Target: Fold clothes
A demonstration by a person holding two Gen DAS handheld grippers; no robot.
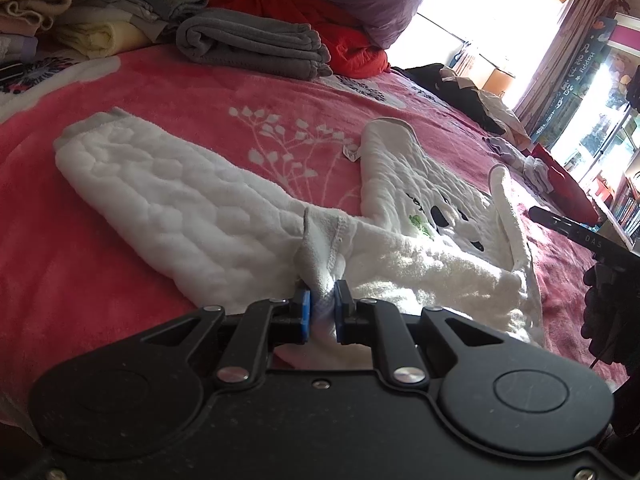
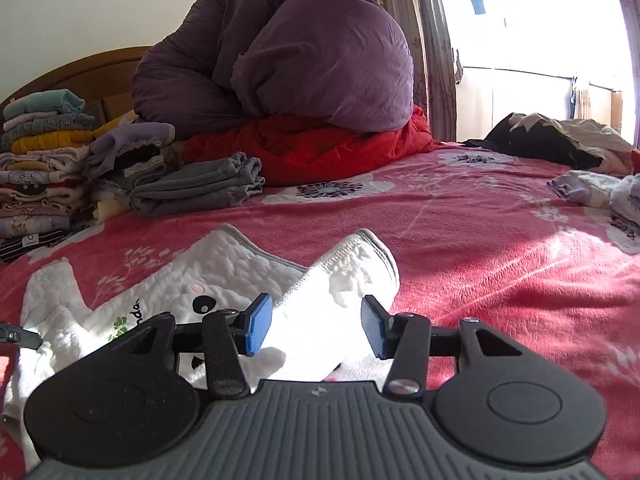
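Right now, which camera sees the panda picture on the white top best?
The right wrist view: the panda print faces it, with an eye and lettering readable. The left wrist view shows the panda print from the side, only black patches and a bit of green.

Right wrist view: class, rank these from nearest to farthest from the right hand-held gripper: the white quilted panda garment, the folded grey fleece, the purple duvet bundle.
1. White quilted panda garment: directly at the right hand-held gripper, a sleeve between its jaws.
2. Folded grey fleece: left of centre, mid-bed.
3. Purple duvet bundle: at the back, atop the red bedding.
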